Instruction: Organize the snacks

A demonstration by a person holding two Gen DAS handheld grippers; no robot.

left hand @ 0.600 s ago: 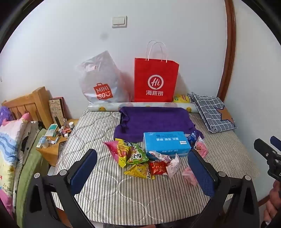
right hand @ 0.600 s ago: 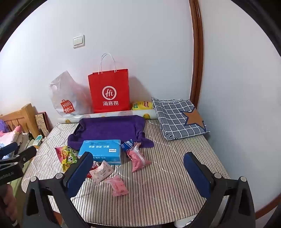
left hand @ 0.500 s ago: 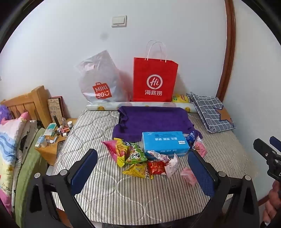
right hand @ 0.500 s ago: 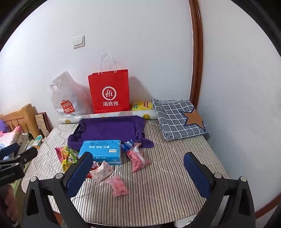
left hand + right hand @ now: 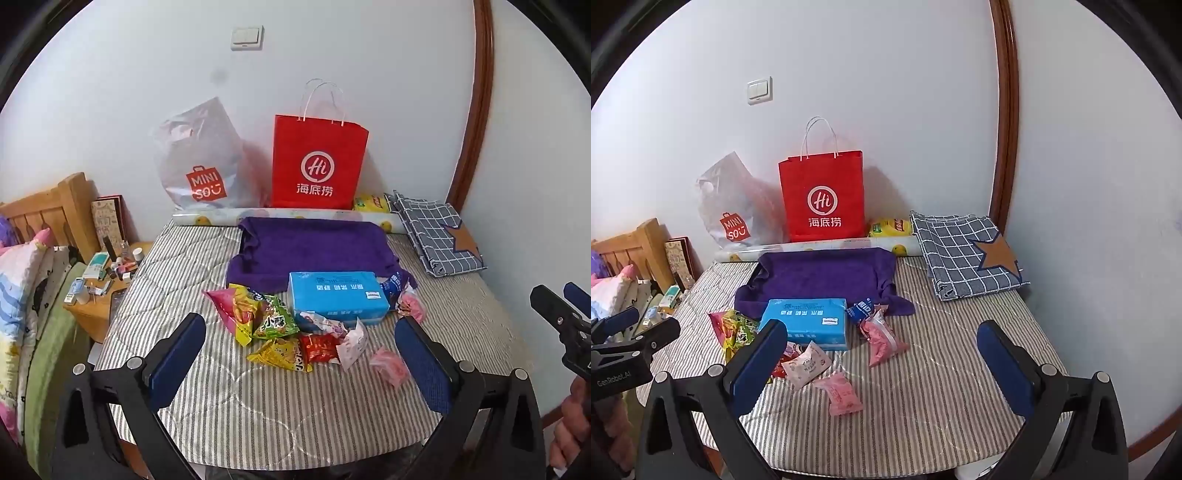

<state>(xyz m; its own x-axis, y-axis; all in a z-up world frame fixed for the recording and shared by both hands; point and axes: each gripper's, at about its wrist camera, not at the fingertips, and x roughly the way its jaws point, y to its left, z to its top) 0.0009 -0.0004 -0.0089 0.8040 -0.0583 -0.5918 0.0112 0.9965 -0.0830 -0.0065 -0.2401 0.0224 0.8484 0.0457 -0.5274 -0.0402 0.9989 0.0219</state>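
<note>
Several snack packets (image 5: 280,328) lie in a loose heap on the striped table cover (image 5: 295,413), in front of a blue tissue pack (image 5: 338,297). A pink packet (image 5: 389,365) lies apart to the right; it also shows in the right wrist view (image 5: 842,393), near a bigger pink bag (image 5: 882,338). A red paper bag (image 5: 317,162) stands upright at the back wall. My left gripper (image 5: 299,365) is open and empty, held above the near edge. My right gripper (image 5: 882,365) is open and empty too, to the right of the heap.
A clear Miniso bag (image 5: 203,162) leans beside the red bag. A purple towel (image 5: 314,247) lies behind the tissue pack, and a checked cloth (image 5: 967,254) at the back right. A cluttered wooden bedside stand (image 5: 99,291) and a bed are on the left.
The left wrist view has shifted slightly, with the scene drifting a little left and up. The snacks have not moved and both grippers stay open.
</note>
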